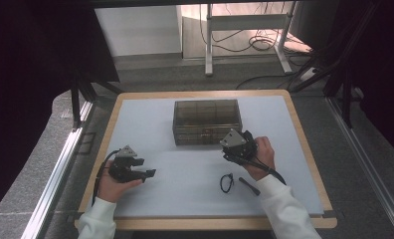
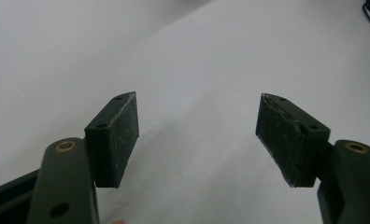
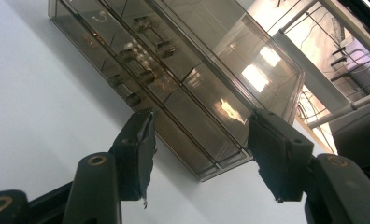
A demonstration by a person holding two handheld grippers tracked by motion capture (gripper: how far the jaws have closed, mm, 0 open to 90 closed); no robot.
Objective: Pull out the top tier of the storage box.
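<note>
The right hand-held gripper (image 1: 233, 145) hovers with its jaws standing wide and nothing between them, aimed at the near right corner of a smoky clear plastic drawer box (image 1: 207, 121) just ahead of it on the pale surface (image 1: 185, 184). In the right gripper view, the box (image 3: 183, 88) lies close beyond the black pads (image 3: 141, 154), apart from them, its front showing rows of small drawers with barrel-shaped knobs (image 3: 166, 48).

The box looks light, rigid and thin-walled. Its glossy sides would likely slip under a soft pinch and could crack under a hard one. It seems too broad for these jaws to span, so the better hold is probably a single drawer knob, or a pull on a drawer edge. With so little weight, the whole box may slide towards the gripper when a drawer is tugged, and bracing it from the other side would help.

Beside the right hand, on the side away from the box, a black looped cord (image 1: 227, 182) and a short dark stick (image 1: 248, 185) lie on the surface.

Well off to that gripper's left, the left hand-held gripper (image 1: 147, 174) rests low over the bare surface, held in the person's hand (image 1: 111, 186). Its jaws are also wide apart and empty, the pads (image 2: 124, 133) facing only the pale sheet, far from the box.
</note>
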